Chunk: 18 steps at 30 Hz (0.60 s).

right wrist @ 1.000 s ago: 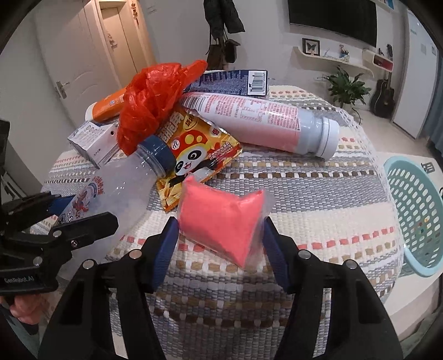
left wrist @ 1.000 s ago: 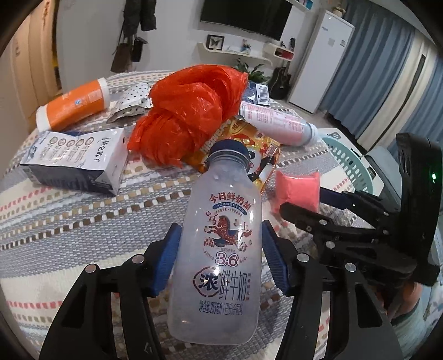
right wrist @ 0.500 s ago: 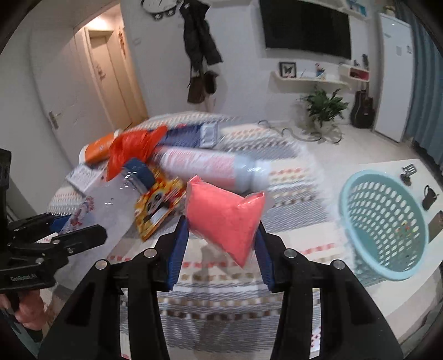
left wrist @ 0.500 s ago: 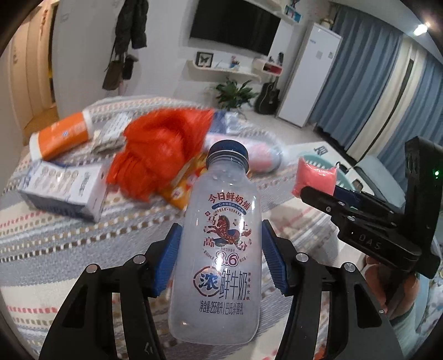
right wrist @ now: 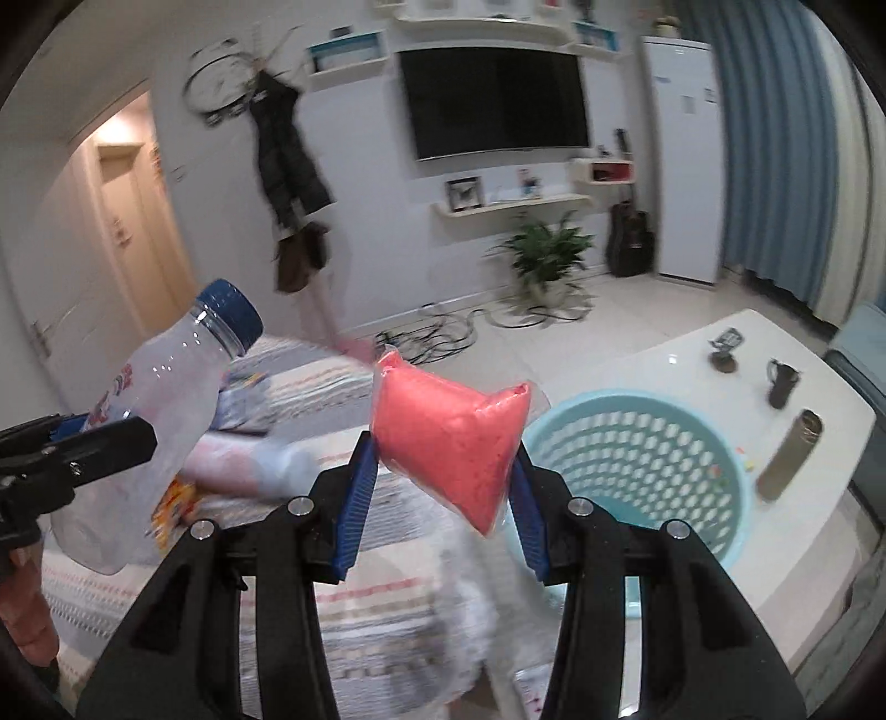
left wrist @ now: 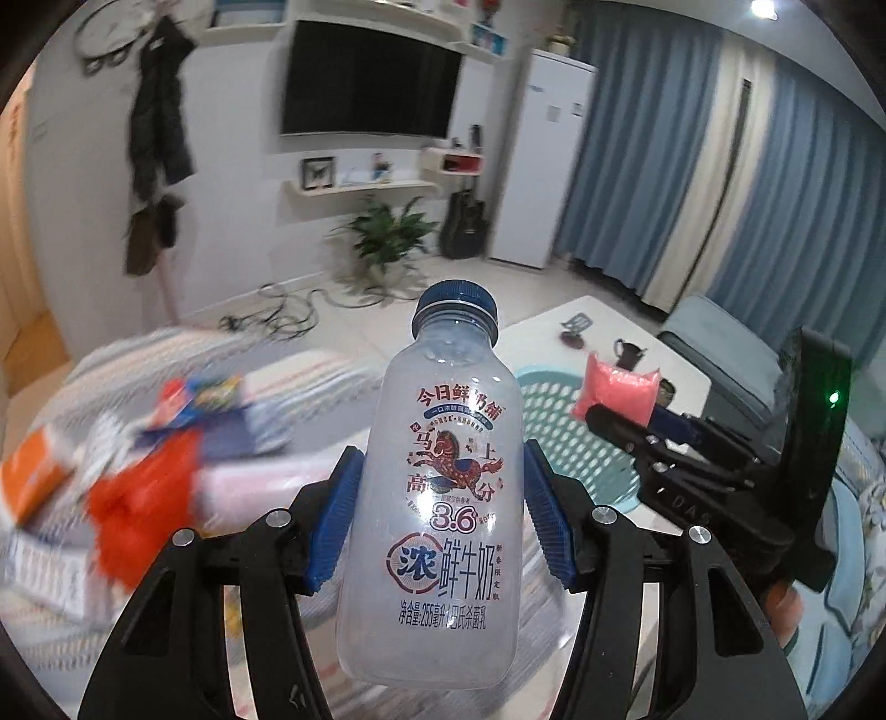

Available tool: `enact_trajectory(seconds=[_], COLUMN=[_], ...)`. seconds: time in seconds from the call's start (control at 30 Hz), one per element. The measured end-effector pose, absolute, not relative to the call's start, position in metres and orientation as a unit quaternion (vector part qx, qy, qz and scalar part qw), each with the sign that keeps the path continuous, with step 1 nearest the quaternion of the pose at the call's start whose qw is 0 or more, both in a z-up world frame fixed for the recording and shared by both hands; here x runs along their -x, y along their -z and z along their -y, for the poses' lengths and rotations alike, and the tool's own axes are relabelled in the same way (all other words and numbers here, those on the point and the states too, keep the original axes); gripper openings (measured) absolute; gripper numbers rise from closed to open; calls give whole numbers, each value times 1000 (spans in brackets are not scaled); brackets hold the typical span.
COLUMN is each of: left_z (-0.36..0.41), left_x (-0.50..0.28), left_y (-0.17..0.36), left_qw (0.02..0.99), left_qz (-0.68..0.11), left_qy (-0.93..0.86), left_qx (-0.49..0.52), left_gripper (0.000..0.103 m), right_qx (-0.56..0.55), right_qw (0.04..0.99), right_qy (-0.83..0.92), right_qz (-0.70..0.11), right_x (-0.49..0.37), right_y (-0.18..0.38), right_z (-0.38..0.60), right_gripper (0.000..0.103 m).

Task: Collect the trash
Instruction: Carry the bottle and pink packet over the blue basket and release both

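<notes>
An empty milk bottle [left wrist: 443,498] is clamped in the left claw [left wrist: 443,515], a pink pouch [right wrist: 448,437] in the right claw [right wrist: 443,498]; the teal basket [right wrist: 637,459] at 3 o'clock looks nearly empty, and the worktop litter [left wrist: 138,476] is blurred.

Lighting: indoor, dim, cool cast; ceiling lamp [left wrist: 764,6] glaring upper right; lit doorway [right wrist: 119,221] warm. Blur: table litter [left wrist: 138,459] smeared by motion; held bottle [left wrist: 443,498] sharp. Edges: strong fisheye bending, black vignette.
</notes>
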<state>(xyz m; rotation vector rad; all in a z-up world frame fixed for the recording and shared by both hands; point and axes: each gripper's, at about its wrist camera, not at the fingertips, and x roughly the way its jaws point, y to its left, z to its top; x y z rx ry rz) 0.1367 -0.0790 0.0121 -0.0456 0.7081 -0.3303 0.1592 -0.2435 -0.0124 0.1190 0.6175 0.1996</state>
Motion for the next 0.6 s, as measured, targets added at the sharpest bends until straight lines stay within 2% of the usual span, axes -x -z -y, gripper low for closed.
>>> enact_trajectory(seconds=[0.23,0.6], left_z=[158,216], left_x=[-187,-255], left_y=[0,73], left_qw=[907,869], left_qz=[-360,-429], left_qy=[217,246], left_qx=[-1,10], left_gripper=[56,56], right_qx=[-116,-151], right_qw=[935,891], right_qy=[-26,44], right_qz=[-334,-427], right_x=[-194,-241], right_y=[41,129], right_z=[322,369], right_gripper=[43,45])
